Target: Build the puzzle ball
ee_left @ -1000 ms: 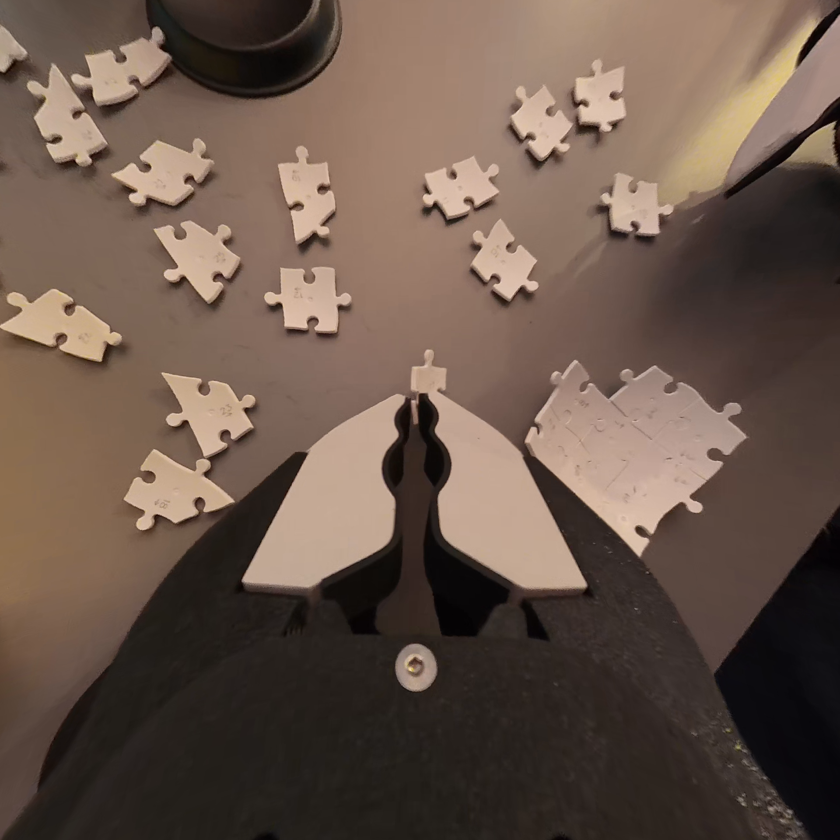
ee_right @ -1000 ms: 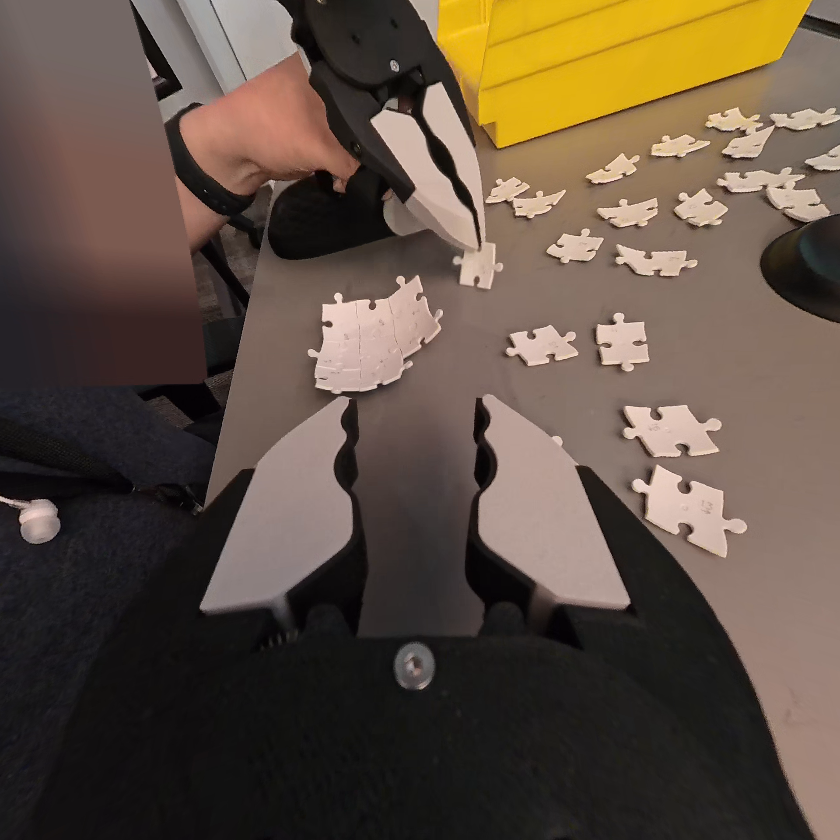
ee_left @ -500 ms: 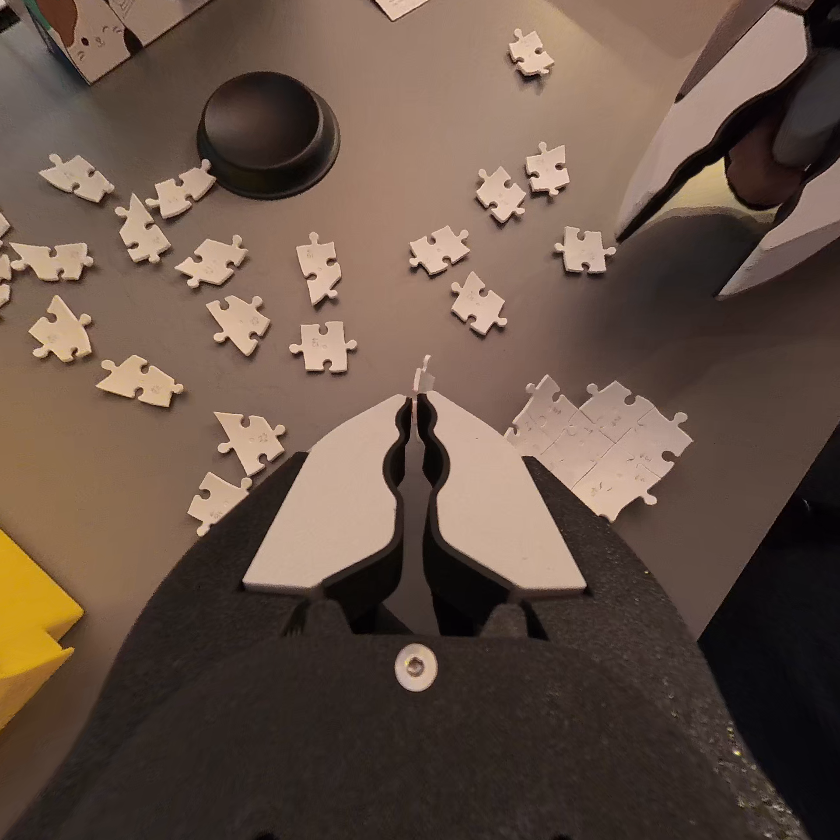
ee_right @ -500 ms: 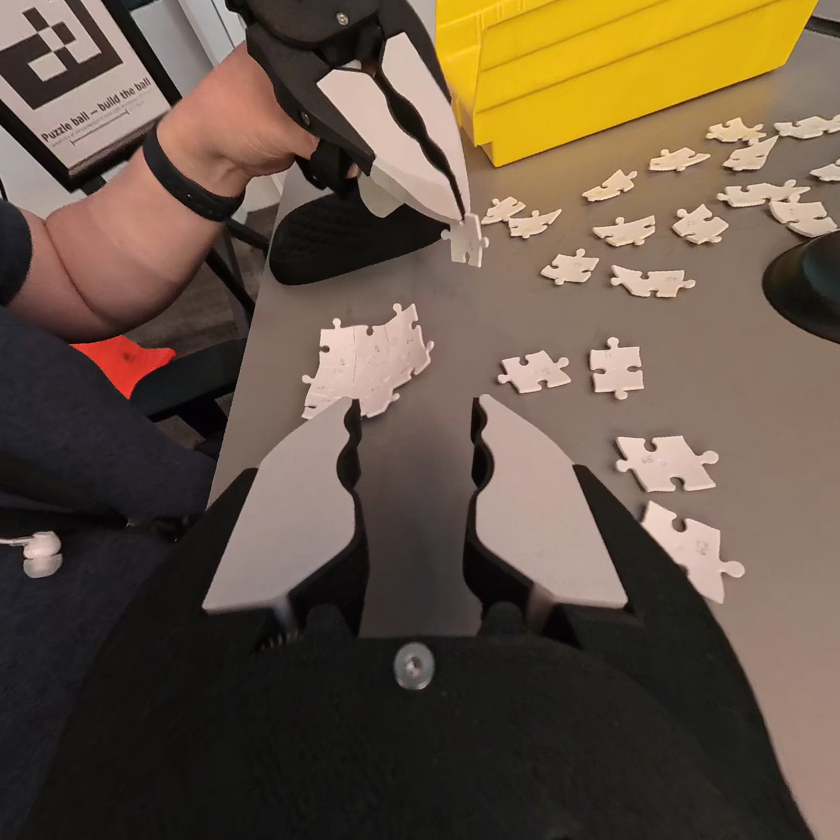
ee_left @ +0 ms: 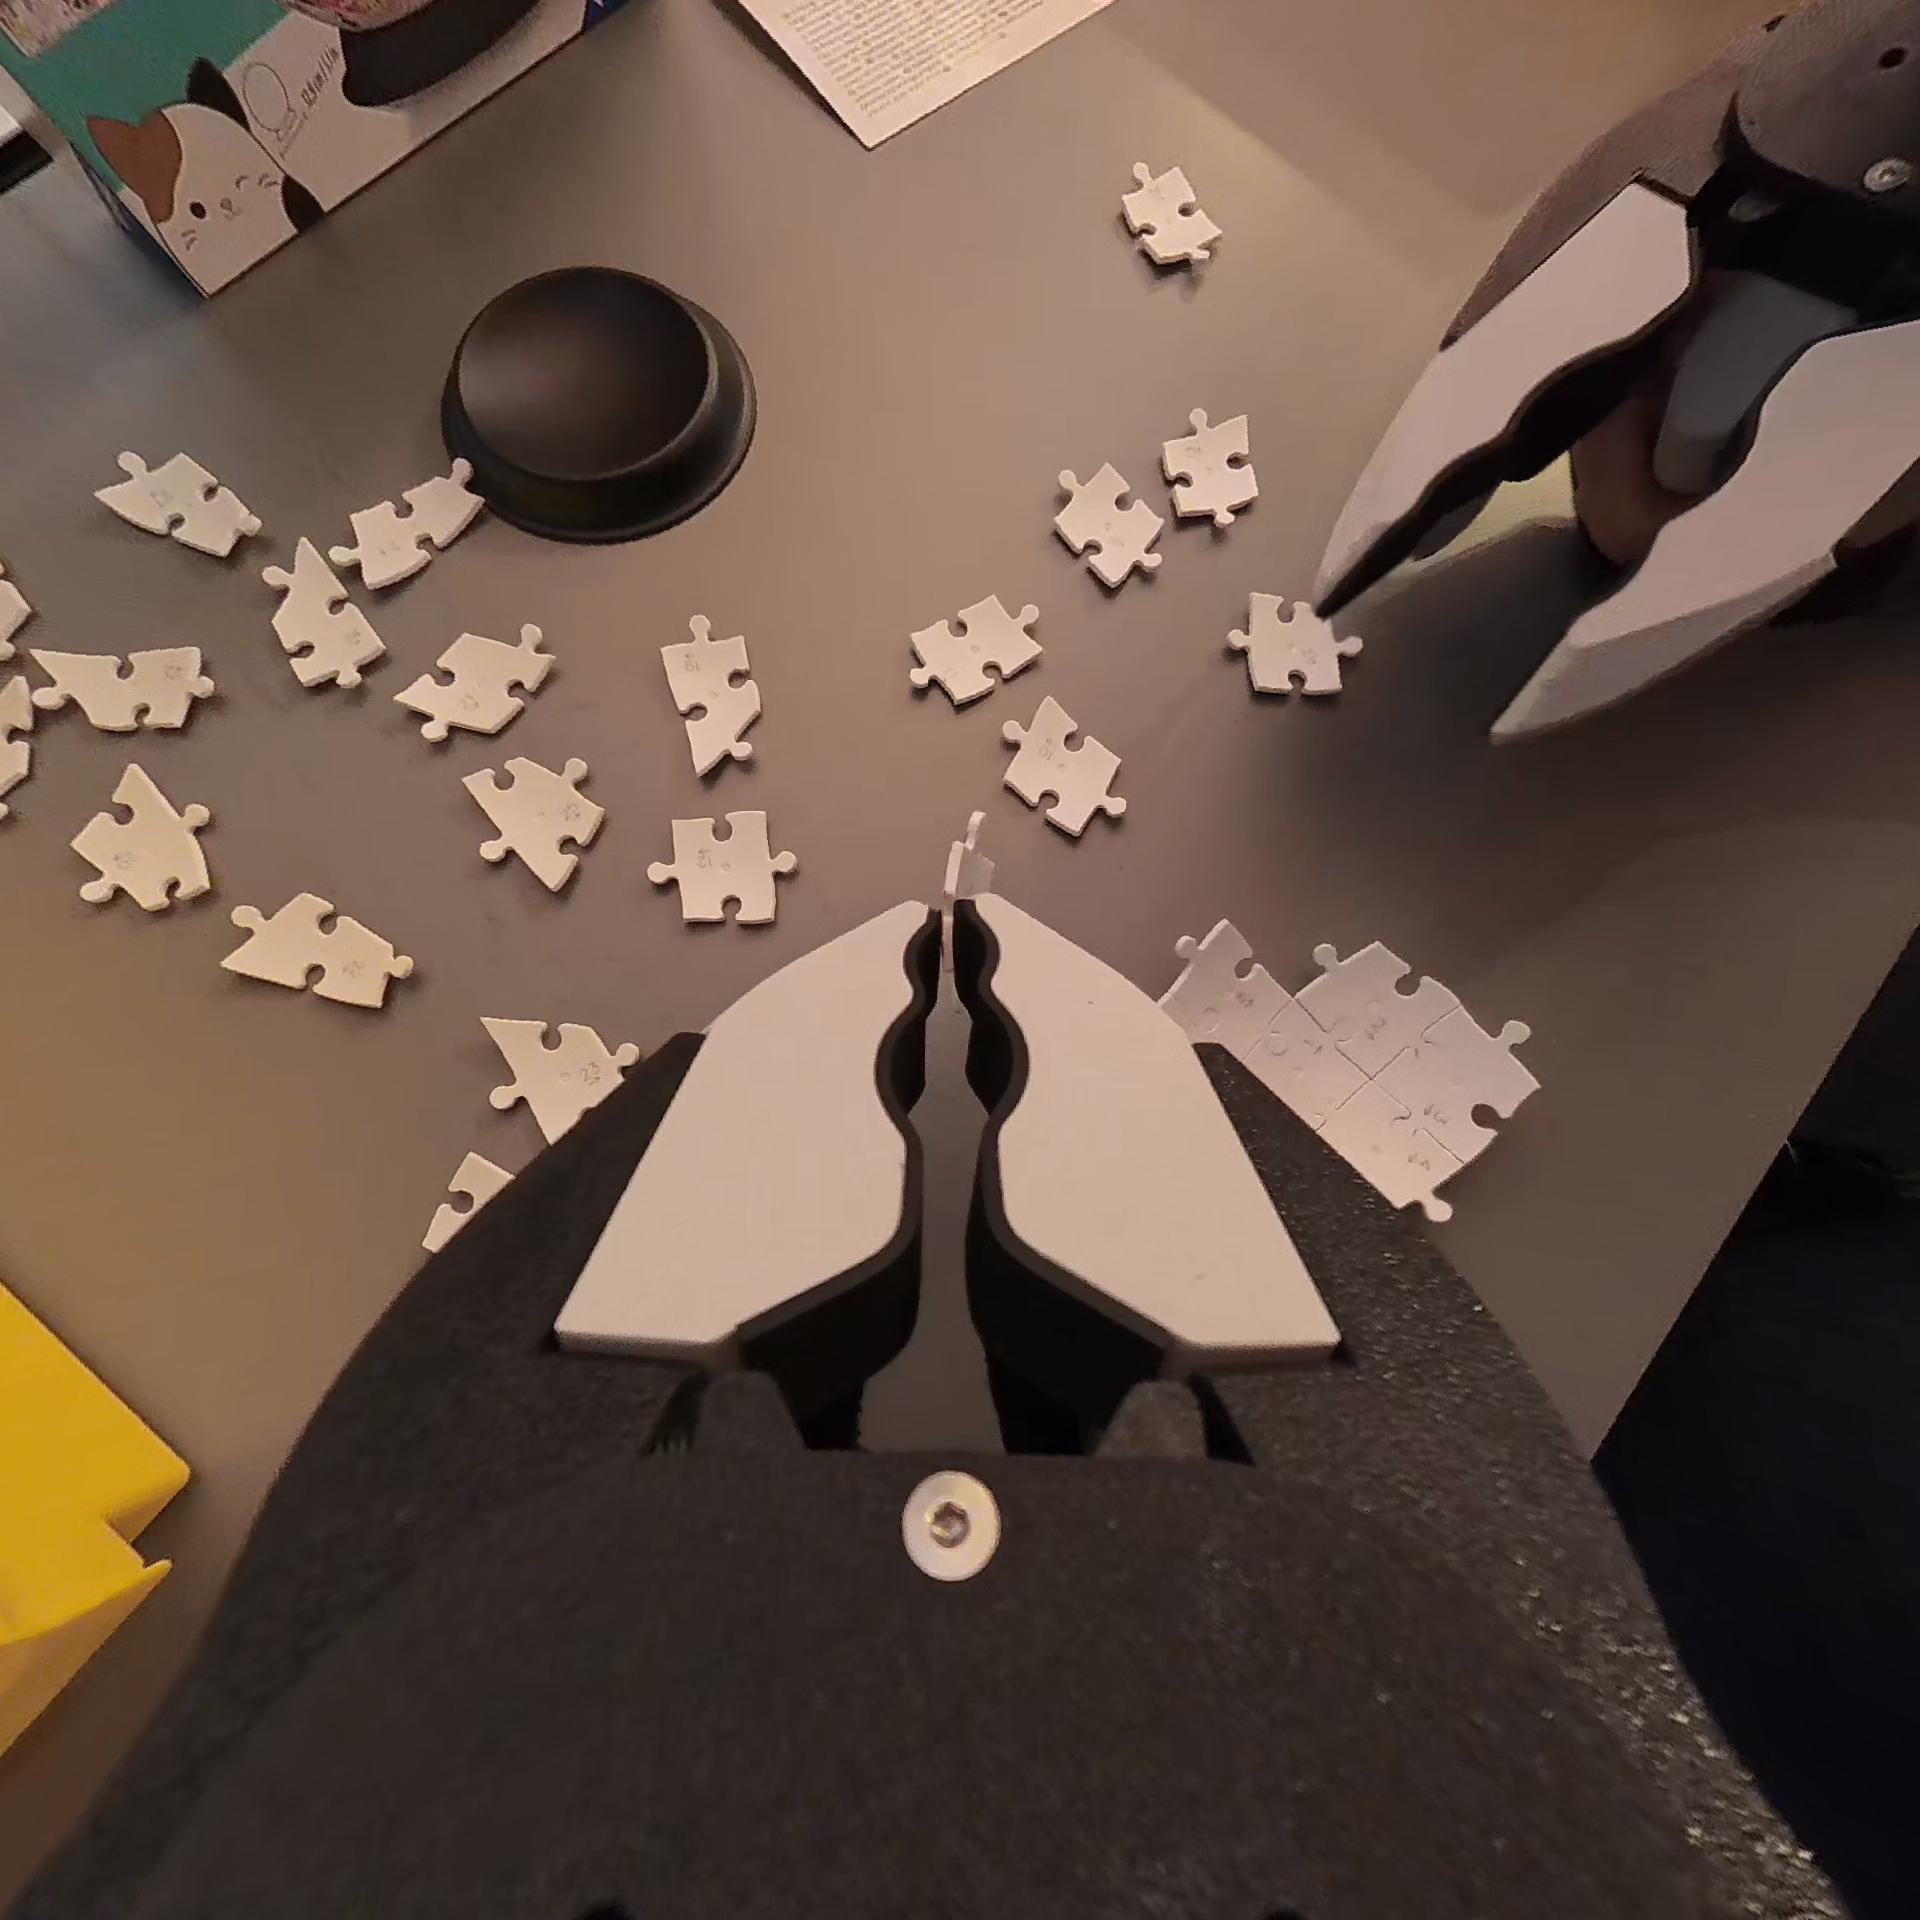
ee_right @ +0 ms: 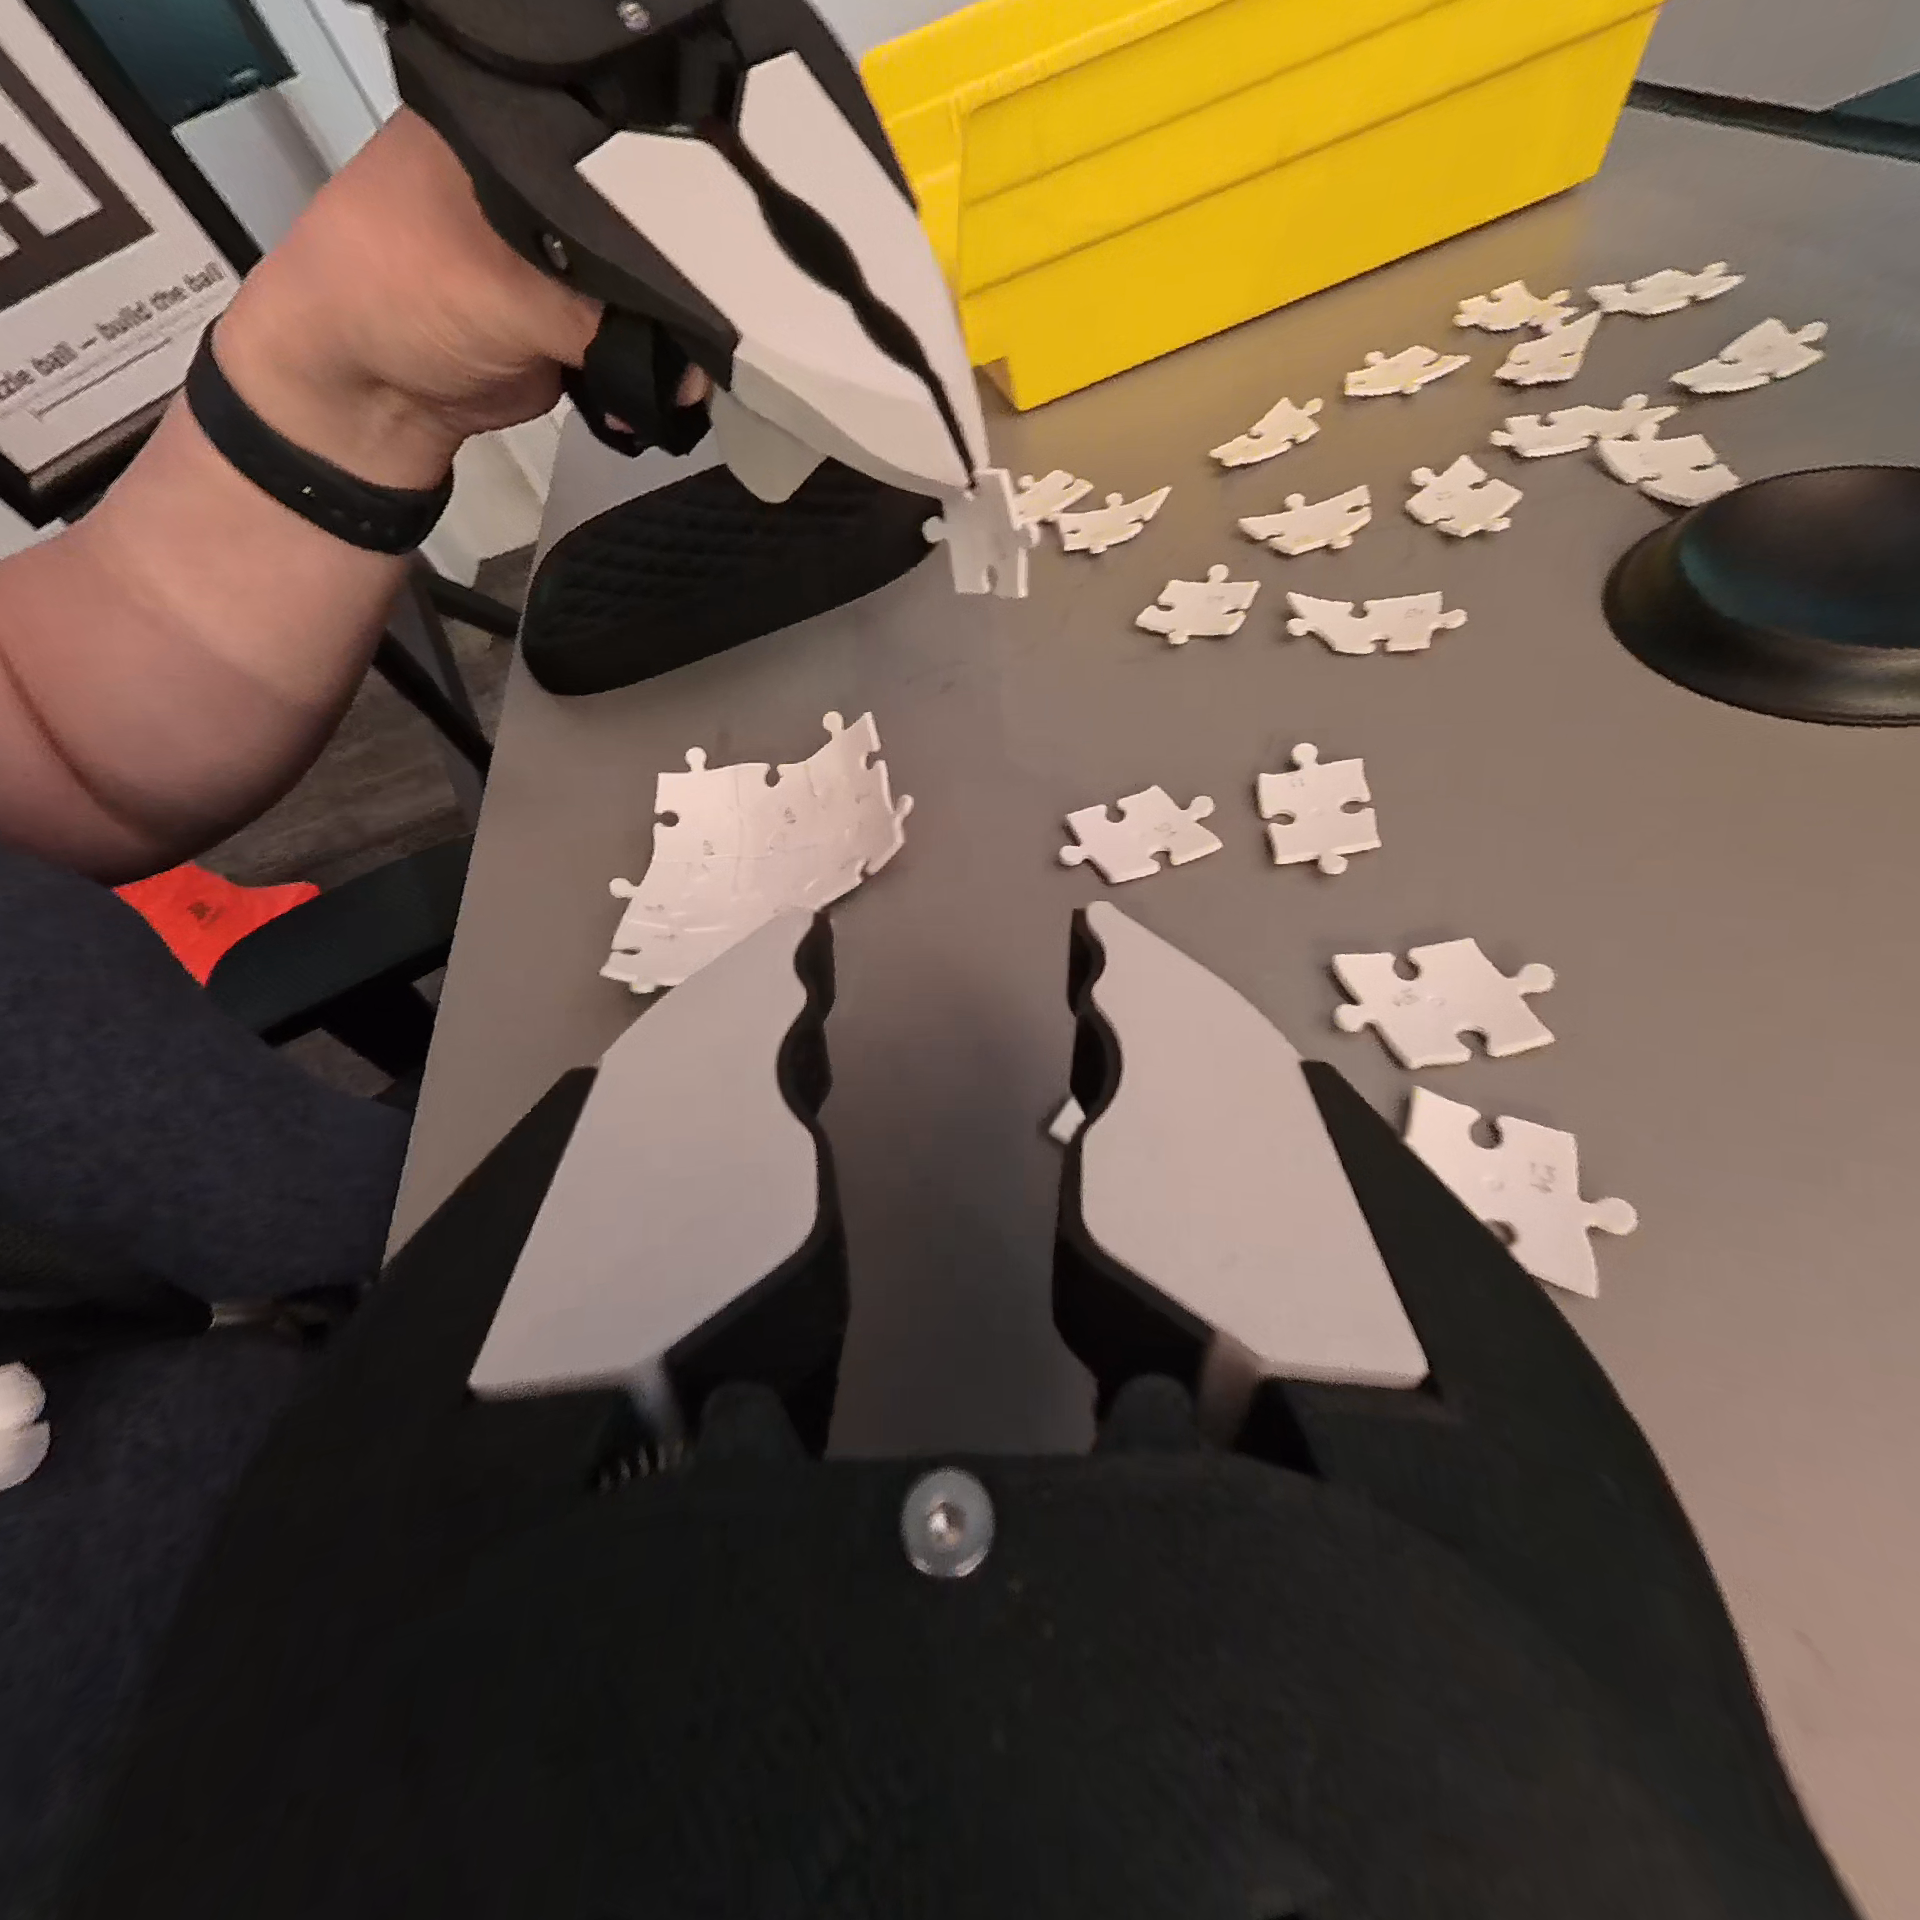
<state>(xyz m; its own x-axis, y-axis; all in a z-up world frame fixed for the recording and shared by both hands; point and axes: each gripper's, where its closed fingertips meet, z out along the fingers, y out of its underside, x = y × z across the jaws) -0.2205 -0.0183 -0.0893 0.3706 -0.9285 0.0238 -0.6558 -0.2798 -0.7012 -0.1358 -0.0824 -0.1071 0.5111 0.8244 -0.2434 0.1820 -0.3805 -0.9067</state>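
Note:
My left gripper (ee_left: pixel 943 912) is shut on a white puzzle piece (ee_left: pixel 964 868), held edge-on well above the grey table (ee_left: pixel 914 312); it also shows in the right wrist view (ee_right: pixel 971 483) with the piece (ee_right: pixel 992 535) hanging from its tips. A curved patch of joined pieces (ee_left: pixel 1371 1081) lies on the table to its right, and also shows in the right wrist view (ee_right: pixel 758 847). My right gripper (ee_right: pixel 951 925) is open and empty, low over the table just right of that patch; it shows in the left wrist view (ee_left: pixel 1413 665). Several loose white pieces (ee_left: pixel 722 868) lie scattered.
A black round stand (ee_left: pixel 597 400) sits beyond the pieces, also at the right edge of the right wrist view (ee_right: pixel 1777 603). A yellow bin (ee_right: pixel 1247 177) stands at the far side. A printed box (ee_left: pixel 208 135) and a paper sheet (ee_left: pixel 914 52) lie at the back. The table edge (ee_right: pixel 468 883) runs by the patch. The grippers' ends are close to 12 centimetres from one another.
My left gripper has lifted the pinched piece up off the table and turned it edge-on. My right gripper has come closer to the joined patch, still open.

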